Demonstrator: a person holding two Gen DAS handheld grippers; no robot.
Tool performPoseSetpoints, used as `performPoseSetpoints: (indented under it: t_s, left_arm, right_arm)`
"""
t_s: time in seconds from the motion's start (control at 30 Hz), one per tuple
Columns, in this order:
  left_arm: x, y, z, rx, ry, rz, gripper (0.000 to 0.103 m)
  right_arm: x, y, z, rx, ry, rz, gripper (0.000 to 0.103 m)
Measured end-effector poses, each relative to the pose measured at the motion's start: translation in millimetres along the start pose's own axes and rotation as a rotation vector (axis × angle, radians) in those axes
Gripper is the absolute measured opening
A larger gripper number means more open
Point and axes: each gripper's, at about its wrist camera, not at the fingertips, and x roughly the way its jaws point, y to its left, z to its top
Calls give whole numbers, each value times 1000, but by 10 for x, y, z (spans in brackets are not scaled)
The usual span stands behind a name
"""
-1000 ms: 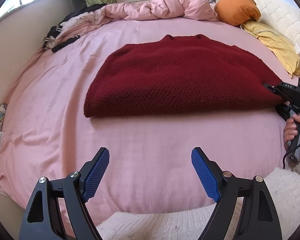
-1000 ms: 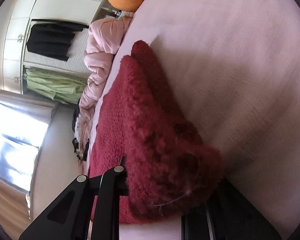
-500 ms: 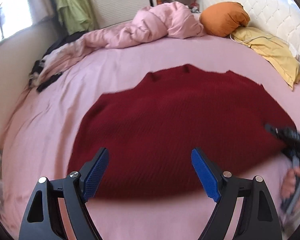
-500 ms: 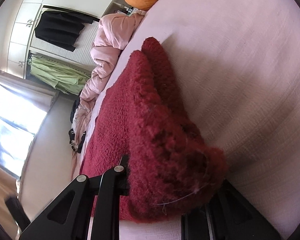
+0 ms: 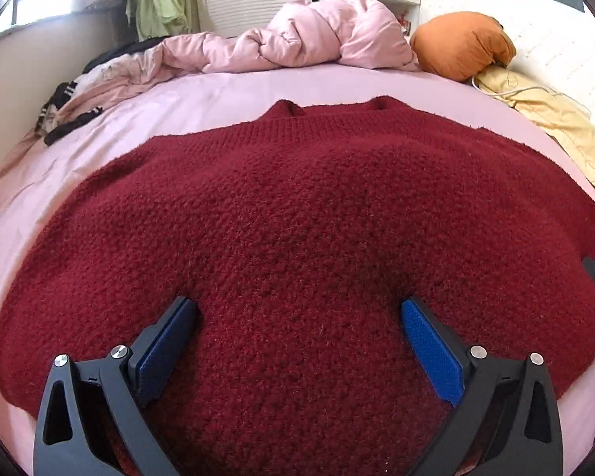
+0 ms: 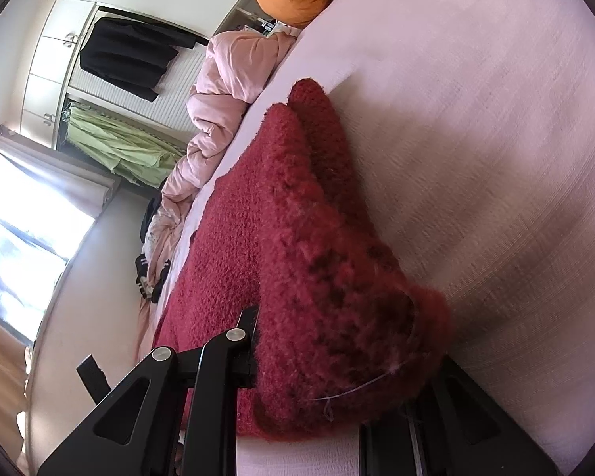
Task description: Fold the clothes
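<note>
A dark red sweater point(image 5: 297, 238) lies flat on the pink-sheeted bed point(image 5: 218, 95). At twelve o'clock sit a bunched pink duvet point(image 5: 317, 35), at two an orange pillow point(image 5: 460, 43). The left hand-held gripper point(image 5: 297, 329) has just spread wide, released above the knit. The right hand-held gripper point(image 6: 309, 361) seems clenched on the sweater's edge, one finger hidden.

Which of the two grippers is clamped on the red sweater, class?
The right gripper: its jaws pinch a bunched corner of the red sweater. The left gripper hovers over it, jaws wide apart.
</note>
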Motion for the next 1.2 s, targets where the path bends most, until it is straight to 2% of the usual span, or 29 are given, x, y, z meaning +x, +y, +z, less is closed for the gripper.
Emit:
performPoseSetpoints:
  t_s: [0.23, 0.3, 0.37, 0.5, 0.67, 0.83, 0.87, 0.9, 0.97, 1.07, 1.2]
  left_arm:
    - [-25, 19, -18, 8, -14, 9, 103]
    - [-22, 18, -18, 10, -17, 12, 103]
    - [-18, 15, -14, 11, -18, 12, 103]
    - [-21, 0, -7, 11, -16, 11, 103]
    - [-24, -2, -2, 13, -15, 14, 103]
    - [-98, 62, 29, -12, -25, 6, 102]
    - [-159, 131, 54, -52, -26, -9, 101]
    - [-281, 280, 96, -138, -22, -25, 95]
    - [-563, 596, 163, -272, -46, -11, 93]
    - [-1255, 1215, 137, -380, -191, 83, 93]
    - [-2071, 2110, -175, -492, -343, 145, 95]
  right_arm:
    - [46, 61, 55, 14, 7, -14, 16]
    - [47, 168, 75, -7, 17, -74, 18]
    - [10, 374, 86, -76, -8, -136, 20]
    - [-76, 813, 133, -187, -61, -164, 20]
    - [-23, 1455, 187, -328, -68, -209, 20]
    - [96, 2093, 108, -465, -54, -203, 19]
    - [124, 2205, 75, -497, -49, -204, 19]
    - [170, 2340, 33, -532, -45, -208, 19]
    - [274, 2629, -82, -607, -37, -218, 19]
    - [438, 2937, -291, -697, -18, -218, 19]
    - [787, 3372, -742, -841, 29, -202, 19]
